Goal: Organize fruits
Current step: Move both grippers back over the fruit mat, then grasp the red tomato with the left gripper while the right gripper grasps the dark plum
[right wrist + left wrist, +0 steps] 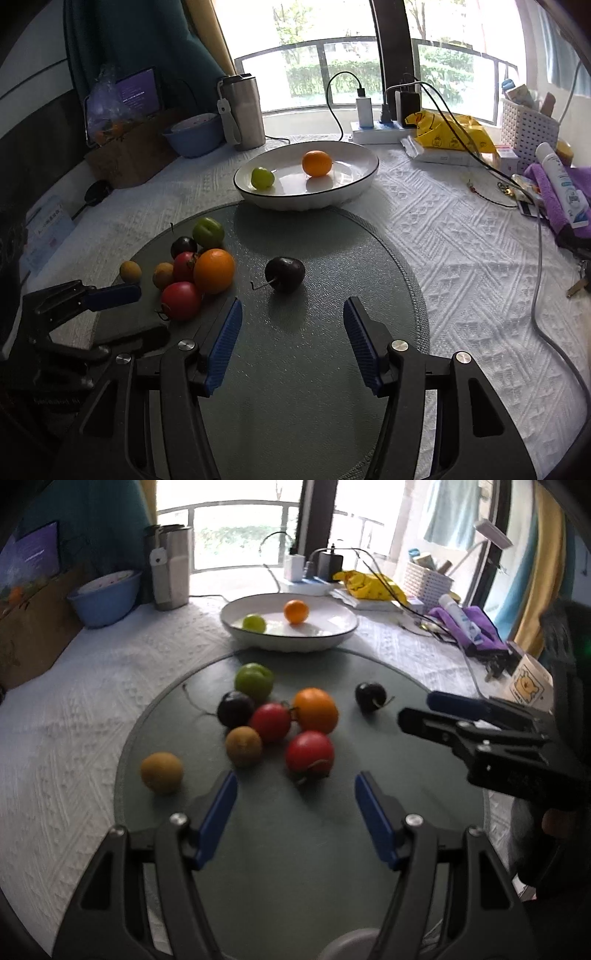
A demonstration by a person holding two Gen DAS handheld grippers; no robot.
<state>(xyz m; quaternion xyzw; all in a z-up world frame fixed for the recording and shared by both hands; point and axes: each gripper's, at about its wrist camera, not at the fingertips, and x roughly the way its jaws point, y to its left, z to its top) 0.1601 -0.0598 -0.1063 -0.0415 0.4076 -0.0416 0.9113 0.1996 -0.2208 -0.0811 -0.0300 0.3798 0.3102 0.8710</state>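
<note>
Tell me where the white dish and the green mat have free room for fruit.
Free: the dish right of its orange, and the mat right of the lone plum. Crowded: the fruit cluster on the mat's left.

The left tongs [295,794] and the right tongs [292,321] look alike. Each has thick black plastic arms with cut-out holes, shiny round silver screws, and flat blue ribbed pads [226,343] inside the tips.
</note>
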